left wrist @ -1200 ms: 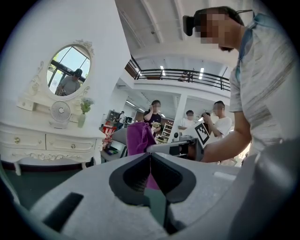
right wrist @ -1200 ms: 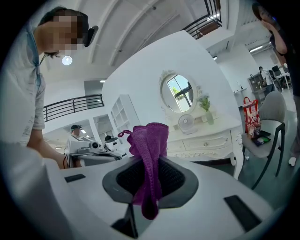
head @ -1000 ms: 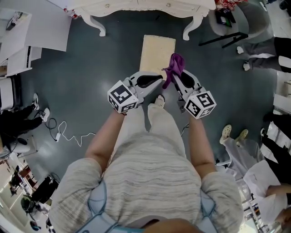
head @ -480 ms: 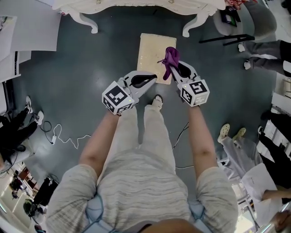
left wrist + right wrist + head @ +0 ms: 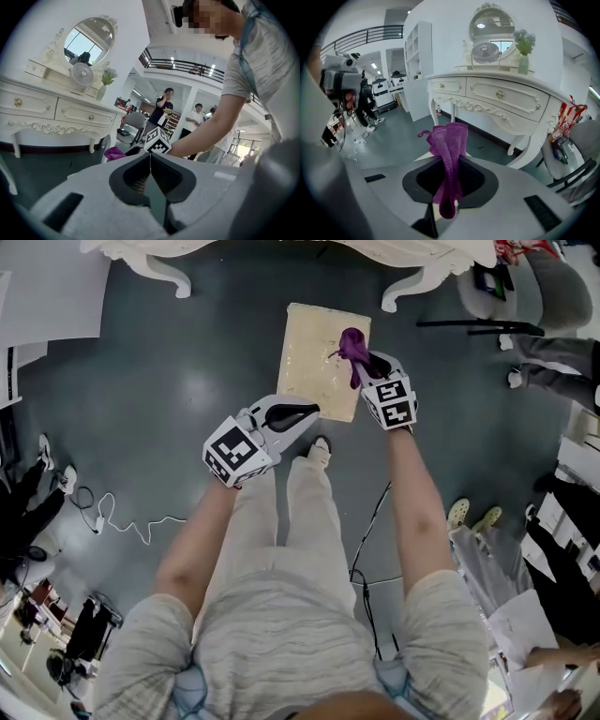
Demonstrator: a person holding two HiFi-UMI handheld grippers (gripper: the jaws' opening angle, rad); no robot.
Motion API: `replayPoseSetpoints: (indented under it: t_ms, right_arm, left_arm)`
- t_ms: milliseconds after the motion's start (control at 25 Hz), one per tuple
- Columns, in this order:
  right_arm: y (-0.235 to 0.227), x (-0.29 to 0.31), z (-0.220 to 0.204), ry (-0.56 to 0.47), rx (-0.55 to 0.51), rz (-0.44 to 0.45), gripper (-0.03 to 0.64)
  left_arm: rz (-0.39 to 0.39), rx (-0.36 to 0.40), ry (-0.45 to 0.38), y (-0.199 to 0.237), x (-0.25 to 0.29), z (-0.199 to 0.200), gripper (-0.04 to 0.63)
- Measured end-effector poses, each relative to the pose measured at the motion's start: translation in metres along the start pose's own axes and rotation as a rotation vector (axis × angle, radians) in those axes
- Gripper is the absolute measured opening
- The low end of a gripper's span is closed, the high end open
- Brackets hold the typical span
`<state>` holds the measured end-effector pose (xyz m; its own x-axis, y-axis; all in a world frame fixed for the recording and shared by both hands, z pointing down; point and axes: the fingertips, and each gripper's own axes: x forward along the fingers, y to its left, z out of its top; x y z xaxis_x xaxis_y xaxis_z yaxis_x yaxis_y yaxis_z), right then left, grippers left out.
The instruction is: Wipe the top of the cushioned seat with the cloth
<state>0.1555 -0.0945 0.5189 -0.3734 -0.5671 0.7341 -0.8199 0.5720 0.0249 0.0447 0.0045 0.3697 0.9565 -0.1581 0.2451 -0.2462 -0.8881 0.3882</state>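
The cushioned seat was a pale cream rectangle with a faintly mottled top, lying flat and squarely upward above the dark grey floor. The cloth was purple and knitted, bunched into a narrow fold and pinched in the right claw, its loose end sticking out past the tips. It hung over the seat's far right part; contact could not be told.

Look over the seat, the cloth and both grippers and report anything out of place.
Nothing stands out. The cushioned seat sits squarely before the white dresser. The purple cloth is bunched but pinched in the jaws of the right gripper over the seat. The left gripper is shut and empty.
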Motion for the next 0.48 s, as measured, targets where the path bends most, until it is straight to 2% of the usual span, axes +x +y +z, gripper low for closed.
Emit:
replayPoseSetpoints:
  t_ms: [280,480]
  right_arm:
    - [-0.017,0.052,-0.006,0.102,-0.177,-0.007,0.071]
    - [-0.027,0.087,-0.019,0.162,-0.218,0.026,0.071]
  left_arm:
    - [-0.016,-0.033,0.019,0.020,0.018,-0.024,0.015]
    - [0.019,-0.065,0.043,0.042,0.034,-0.046,0.015]
